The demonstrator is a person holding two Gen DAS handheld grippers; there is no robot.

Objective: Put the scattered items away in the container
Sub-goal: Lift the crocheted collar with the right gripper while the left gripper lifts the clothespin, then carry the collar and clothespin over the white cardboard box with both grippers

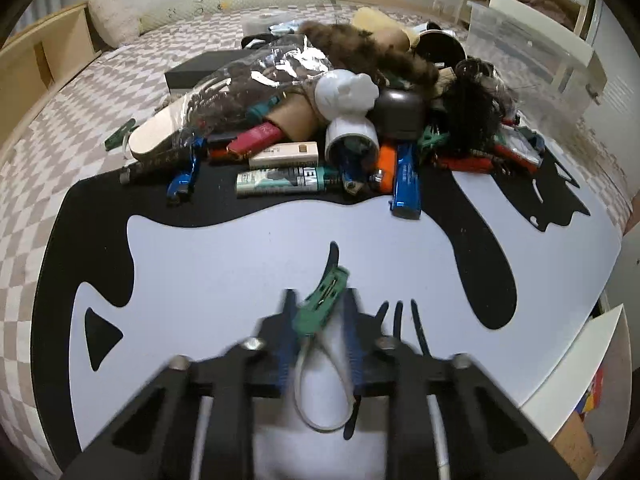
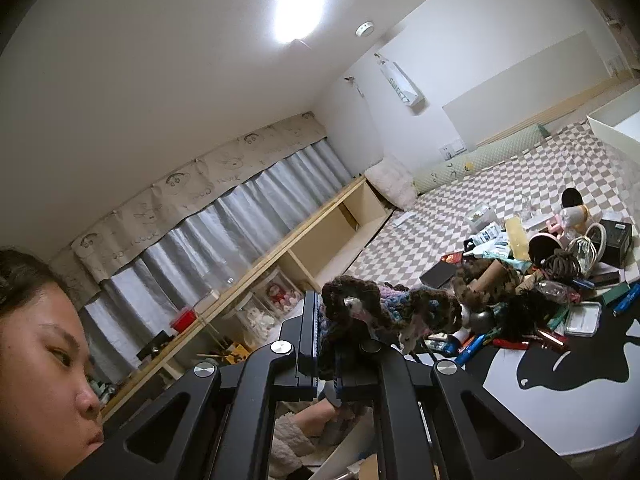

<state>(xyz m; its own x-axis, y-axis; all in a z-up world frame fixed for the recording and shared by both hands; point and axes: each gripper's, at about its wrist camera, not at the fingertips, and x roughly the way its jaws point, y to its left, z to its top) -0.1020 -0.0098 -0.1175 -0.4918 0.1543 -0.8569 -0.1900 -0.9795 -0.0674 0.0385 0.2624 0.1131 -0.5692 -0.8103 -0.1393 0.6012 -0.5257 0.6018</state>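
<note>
In the left wrist view my left gripper points down at the white-and-black tabletop. Its blue pads press on a green clip whose white cord loop hangs back between the fingers. Beyond it lies a heap of scattered items: lighters, white cups, dark hair pieces and a crinkled plastic bag. A clear container with a white lid stands at the far right on the bed. In the right wrist view my right gripper is raised off the table and shut on a multicoloured crocheted scrunchie.
The table stands against a bed with a checked cover. A blue lighter and a green-labelled lighter lie at the heap's near edge. A person's head fills the lower left of the right wrist view. Wooden shelves run under the curtained window.
</note>
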